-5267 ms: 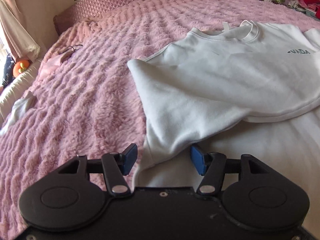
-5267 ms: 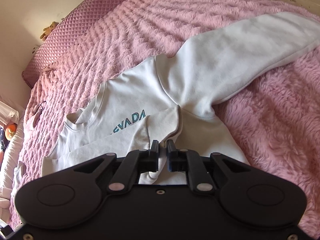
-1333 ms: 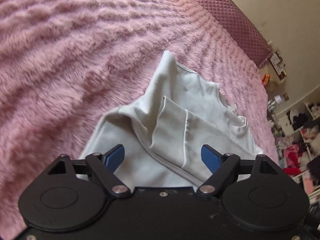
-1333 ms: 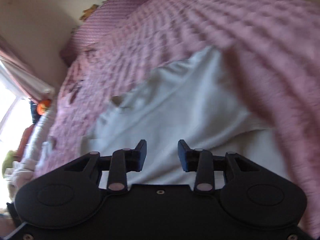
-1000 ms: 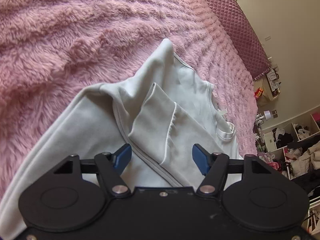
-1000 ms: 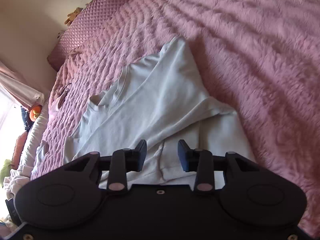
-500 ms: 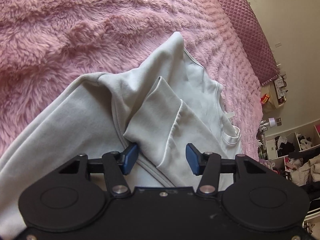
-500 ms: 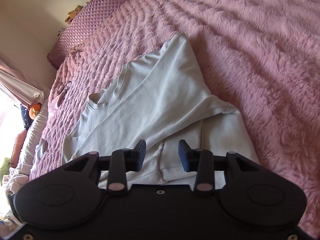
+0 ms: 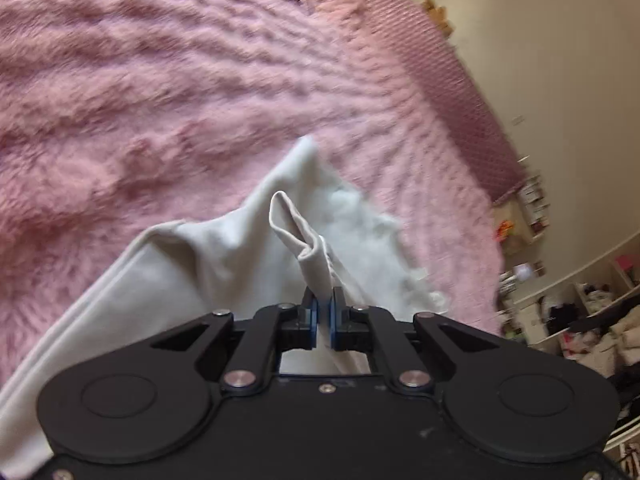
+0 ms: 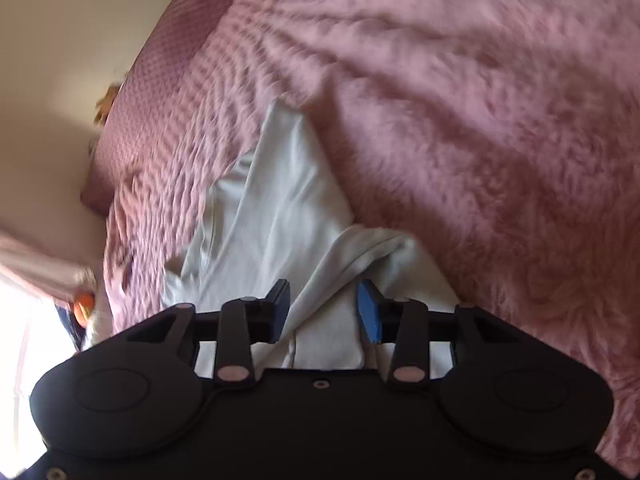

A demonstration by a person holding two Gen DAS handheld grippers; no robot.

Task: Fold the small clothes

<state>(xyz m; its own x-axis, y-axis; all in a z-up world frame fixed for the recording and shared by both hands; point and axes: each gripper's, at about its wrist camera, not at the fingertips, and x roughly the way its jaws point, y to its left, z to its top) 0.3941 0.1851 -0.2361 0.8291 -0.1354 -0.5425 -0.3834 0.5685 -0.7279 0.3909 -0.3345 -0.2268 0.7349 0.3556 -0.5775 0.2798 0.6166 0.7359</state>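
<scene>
A white sweatshirt (image 9: 208, 264) lies partly folded on the pink fluffy bed cover (image 9: 160, 92). My left gripper (image 9: 322, 312) is shut on a bunched fold of the sweatshirt's sleeve (image 9: 308, 248) and lifts it a little off the garment. In the right wrist view the sweatshirt (image 10: 280, 216) stretches away from me. My right gripper (image 10: 323, 306) is open, its blue pads either side of a folded ridge of the cloth (image 10: 344, 264), close above the garment.
A quilted pink headboard (image 10: 160, 80) runs along the far edge of the bed. Shelves with clutter (image 9: 580, 304) stand at the right beyond the bed. An orange object (image 10: 84, 304) sits by the bright window at the left. The view is motion-blurred.
My left gripper has closed on the sleeve fold and raised it. My right gripper has opened a little wider and shifted over the cloth ridge.
</scene>
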